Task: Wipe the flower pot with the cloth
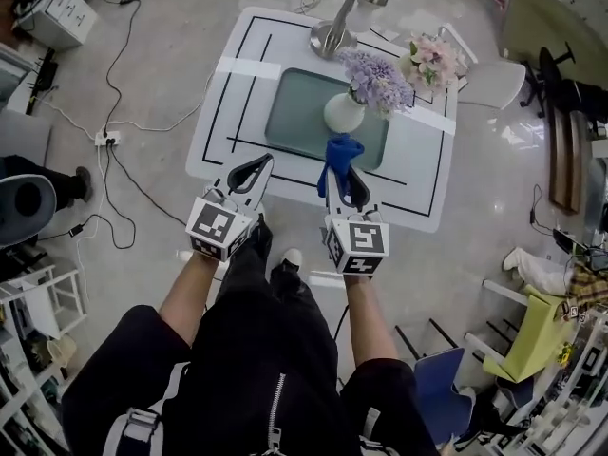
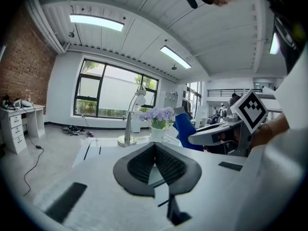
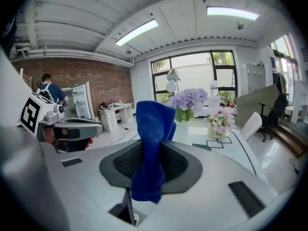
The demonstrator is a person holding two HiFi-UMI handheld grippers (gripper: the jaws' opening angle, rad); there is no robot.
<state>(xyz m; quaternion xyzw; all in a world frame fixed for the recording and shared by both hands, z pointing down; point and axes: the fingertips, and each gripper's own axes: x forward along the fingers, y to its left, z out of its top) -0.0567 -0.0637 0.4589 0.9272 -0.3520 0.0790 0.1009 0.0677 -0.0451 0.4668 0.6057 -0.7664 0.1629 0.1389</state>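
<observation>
Dark clothing (image 1: 271, 369) of the person fills the bottom of the head view, and two bare forearms are stretched forward from it. On the floor at the far left a power strip (image 1: 104, 139) is seen among black cables.

At the left forearm's end the left gripper (image 1: 258, 166) is held over the front edge of the white table (image 1: 418, 174). Its fingers (image 2: 139, 165) are pressed together at the tips, and nothing is held between them.

Beside it, the right gripper (image 1: 344, 180) is held over the same edge. Its fingers (image 3: 125, 162) are closed on a blue cloth (image 1: 340, 152), which is pinched at its middle; one end is stood up past the fingertips and the other is hung down behind them.

Just beyond the cloth, and apart from it, the flower pot (image 1: 344, 112) is found: a round white pot with purple flowers (image 1: 375, 79), stood upright near the right part of a grey-green mat (image 1: 290, 112) at the middle of the table. Behind the mat a silver desk lamp (image 1: 332, 36) is set on its round base.

Further right, near the table's far corner, a second small pot of pink flowers (image 1: 432, 60) is placed. A white chair (image 1: 499, 84) is seen beside that corner.
</observation>
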